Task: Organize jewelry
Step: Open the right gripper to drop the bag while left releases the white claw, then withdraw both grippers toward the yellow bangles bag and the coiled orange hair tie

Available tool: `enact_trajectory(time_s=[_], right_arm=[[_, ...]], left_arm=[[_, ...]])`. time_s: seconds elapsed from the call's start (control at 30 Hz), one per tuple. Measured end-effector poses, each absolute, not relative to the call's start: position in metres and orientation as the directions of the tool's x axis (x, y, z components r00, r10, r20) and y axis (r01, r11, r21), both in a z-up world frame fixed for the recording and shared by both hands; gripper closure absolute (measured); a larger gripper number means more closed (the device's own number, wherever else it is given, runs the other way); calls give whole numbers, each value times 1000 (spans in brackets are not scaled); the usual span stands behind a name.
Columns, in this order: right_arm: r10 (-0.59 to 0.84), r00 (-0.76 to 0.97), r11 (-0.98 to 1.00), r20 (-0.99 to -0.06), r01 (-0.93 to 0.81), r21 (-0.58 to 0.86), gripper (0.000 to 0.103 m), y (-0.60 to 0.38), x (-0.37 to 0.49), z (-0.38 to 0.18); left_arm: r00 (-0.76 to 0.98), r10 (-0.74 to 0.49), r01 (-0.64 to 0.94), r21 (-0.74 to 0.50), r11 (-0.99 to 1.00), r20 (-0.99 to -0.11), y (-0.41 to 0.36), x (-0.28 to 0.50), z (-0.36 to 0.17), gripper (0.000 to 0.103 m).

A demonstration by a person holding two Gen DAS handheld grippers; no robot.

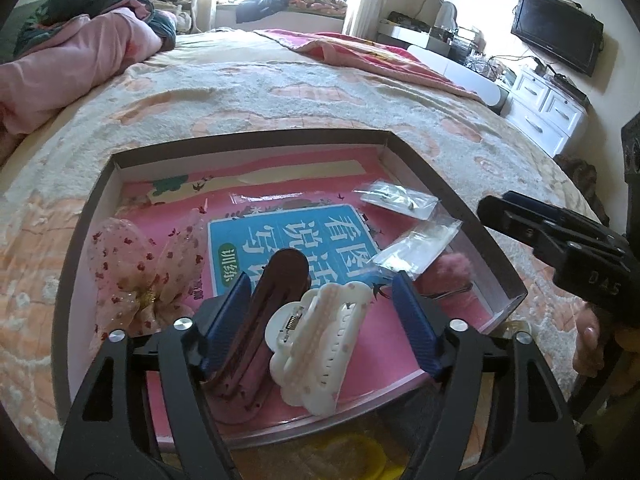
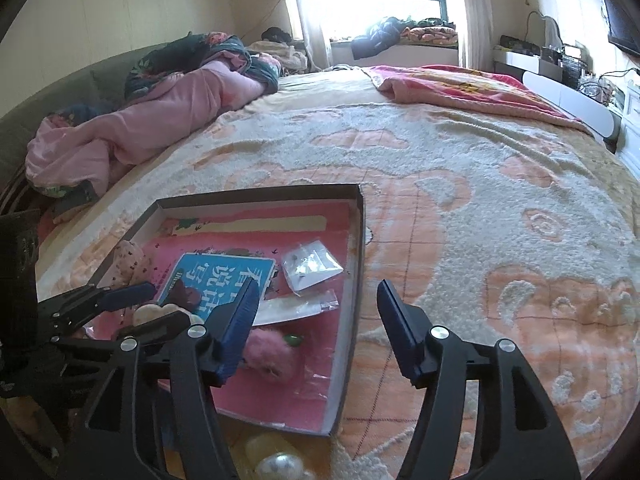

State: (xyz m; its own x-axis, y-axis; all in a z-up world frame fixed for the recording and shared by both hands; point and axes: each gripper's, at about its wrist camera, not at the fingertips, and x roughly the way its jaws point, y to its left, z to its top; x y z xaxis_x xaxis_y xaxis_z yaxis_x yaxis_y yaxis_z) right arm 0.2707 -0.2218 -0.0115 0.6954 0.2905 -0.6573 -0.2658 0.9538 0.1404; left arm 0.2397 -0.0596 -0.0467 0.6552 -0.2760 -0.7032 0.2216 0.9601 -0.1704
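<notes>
In the left wrist view we see the left gripper [image 1: 320, 300] at the bottom centre of the frame, its blue fingers [image 1: 228, 320] wide apart and clamped on nothing. Between the fingers, w/o a clear touch, lie a dark brown hair clip [image 1: 260, 320] and a white cloud-shaped claw clip [image 1: 320, 344], just beside each other. Both rest inside the shallow box [image 1: 460, 208], which sits on the bed blanket [image 1: 280, 92]. The box bottom is covered by a pink book [image 1: 372, 360] with a blue label [image 1: 288, 240].

At the left of the box we see a sheer bow w/ small red dots [image 1: 140, 272]. At the upper right of the box are two small clear bags [image 1: 400, 196], one above the other, and a pink fluffy piece [image 1: 452, 268] near the right wall.

The right gripper [image 1: 560, 236] enters from the right edge of this frame, outside the box.

In the right wrist view the right gripper [image 2: 316, 316] is at bottom centre, fingers apart and holding nothing; its left finger is over the box interior and its right finger over the blanket, w/ the box wall [image 2: 356, 280] between them. The left gripper [image 2: 120, 300] shows at the lower left, over the clips. Small pearly, pale objects [image 2: 276, 464] are at the bottom edge, outside the box; we cannot tell what they are.
</notes>
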Motion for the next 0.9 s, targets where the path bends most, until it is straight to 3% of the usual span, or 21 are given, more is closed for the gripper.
enact_trajectory(time_s=[0.27, 0.9], right_arm=[[273, 729, 960, -627, -242, 137, 23, -231, 253, -1], [288, 769, 956, -570, -265, 126, 20, -229, 199, 20]], left_arm=[[683, -245, 182, -165, 969, -689, -51, 228, -38, 13], [721, -211, 137, -162, 977, -660, -28, 178, -25, 12]])
